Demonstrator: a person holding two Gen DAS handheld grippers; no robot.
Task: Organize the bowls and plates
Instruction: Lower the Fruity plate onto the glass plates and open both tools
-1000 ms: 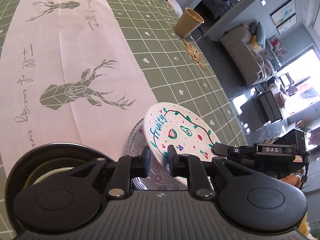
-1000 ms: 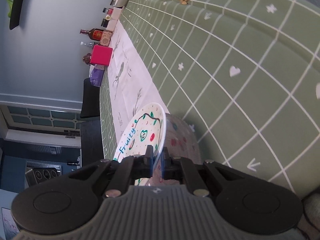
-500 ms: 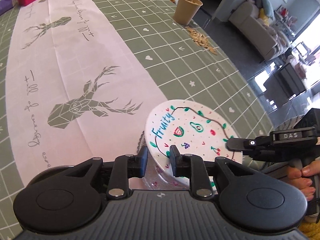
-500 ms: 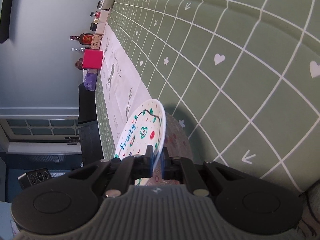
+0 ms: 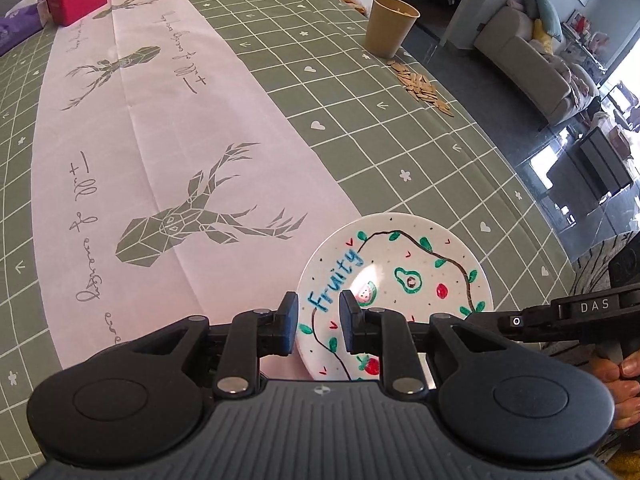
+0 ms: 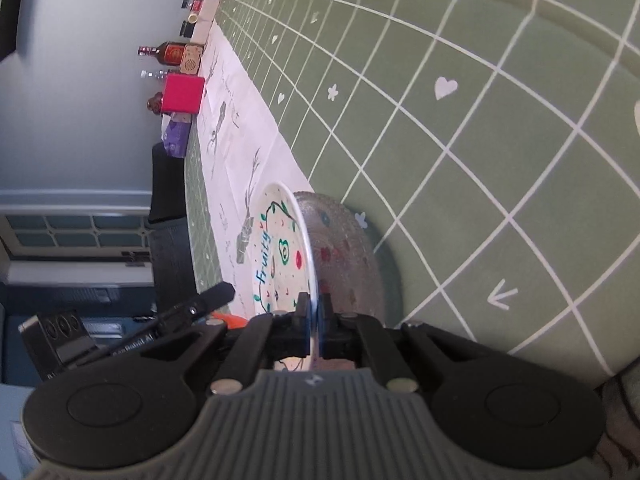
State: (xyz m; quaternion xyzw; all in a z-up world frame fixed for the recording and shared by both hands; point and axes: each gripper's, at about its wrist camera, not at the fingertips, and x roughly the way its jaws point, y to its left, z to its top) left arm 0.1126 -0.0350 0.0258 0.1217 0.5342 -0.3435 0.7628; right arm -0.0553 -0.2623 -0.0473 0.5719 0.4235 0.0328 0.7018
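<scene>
Right gripper (image 6: 313, 322): fingers clenched on the near rim of the Fruity plate (image 6: 280, 248), which is held on edge in the right wrist view.
Left gripper (image 5: 319, 322): fingers parted, nothing between them; it hangs just above the plate's near rim without touching it.
Fruity plate: white, fruit-painted, lifted off the worktop (image 5: 360, 128), carried by one rim only.
Glass plate (image 6: 344, 252): clear and textured, lying on the worktop just behind the white plate; whether the two touch cannot be told.
Far items: paper cup (image 5: 391, 26) and scattered seeds (image 5: 420, 86) near the worktop edge, well apart.
Risk: a single rim grip on smooth glazed ware may let the plate pivot or slip and strike the glass plate.
Risk: lowering it tilted could chip either rim.
</scene>
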